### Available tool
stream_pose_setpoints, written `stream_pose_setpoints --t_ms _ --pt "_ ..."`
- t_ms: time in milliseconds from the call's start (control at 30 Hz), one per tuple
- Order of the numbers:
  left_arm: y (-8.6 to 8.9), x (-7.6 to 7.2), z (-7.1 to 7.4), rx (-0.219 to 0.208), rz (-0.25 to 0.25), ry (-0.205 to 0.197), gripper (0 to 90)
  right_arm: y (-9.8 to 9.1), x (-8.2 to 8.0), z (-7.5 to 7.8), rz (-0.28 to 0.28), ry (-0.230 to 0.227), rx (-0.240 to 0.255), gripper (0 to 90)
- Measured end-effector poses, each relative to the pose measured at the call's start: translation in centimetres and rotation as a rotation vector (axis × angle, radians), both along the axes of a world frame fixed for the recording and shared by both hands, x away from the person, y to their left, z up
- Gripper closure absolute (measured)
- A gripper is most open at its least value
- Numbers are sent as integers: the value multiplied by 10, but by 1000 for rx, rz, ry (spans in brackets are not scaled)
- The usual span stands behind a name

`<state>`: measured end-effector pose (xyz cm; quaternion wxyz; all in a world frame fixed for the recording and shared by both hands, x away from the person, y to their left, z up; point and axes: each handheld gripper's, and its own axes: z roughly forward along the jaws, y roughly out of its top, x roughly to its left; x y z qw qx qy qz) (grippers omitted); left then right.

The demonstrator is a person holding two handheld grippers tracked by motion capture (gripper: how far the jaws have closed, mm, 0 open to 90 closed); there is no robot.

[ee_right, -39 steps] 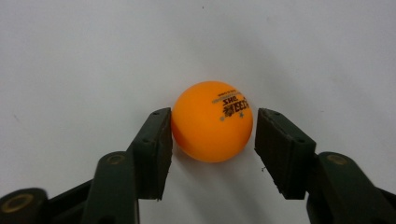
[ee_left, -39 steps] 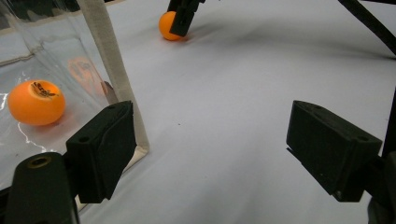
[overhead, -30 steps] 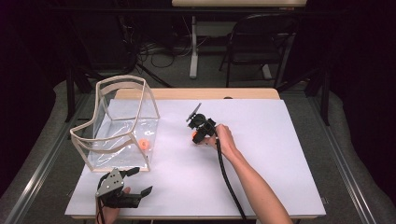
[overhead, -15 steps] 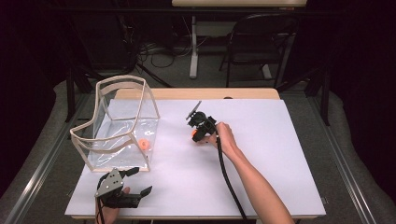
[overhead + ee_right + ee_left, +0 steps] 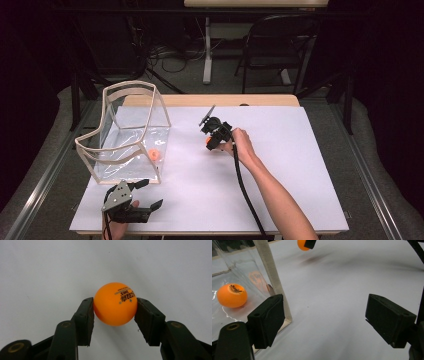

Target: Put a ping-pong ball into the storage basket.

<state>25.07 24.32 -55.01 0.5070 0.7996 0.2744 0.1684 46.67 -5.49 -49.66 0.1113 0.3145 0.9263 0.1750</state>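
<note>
Lab: black curtains, floor cables, white table.

A clear plastic bin with a pale rim stands at the white-covered bench's left; a dark folding chair waits beyond

— Held one: small round orange plastic ball, glossy, black print on its upper side, upside down in the right gripper view. Pinched at both flanks between two black pads, above the white table sheet. Seen from above, near the sheet's middle.

— And the second?

— Same kind: another orange plastic ball with black print, lying on the floor of the clear-walled container with a pale rim, near its front corner post. Well apart from the first.
</note>
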Motion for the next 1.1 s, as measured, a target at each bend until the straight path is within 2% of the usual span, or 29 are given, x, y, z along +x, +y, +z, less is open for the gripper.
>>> stream_pose_setpoints --t_ms 333,1100 --pt "0 0 0 -3 3 1 160 -4 0 12 6 -7 -11 502" --pt "0 0 0 -2 1 -2 160 2 -2 30 25 -12 -29 502"
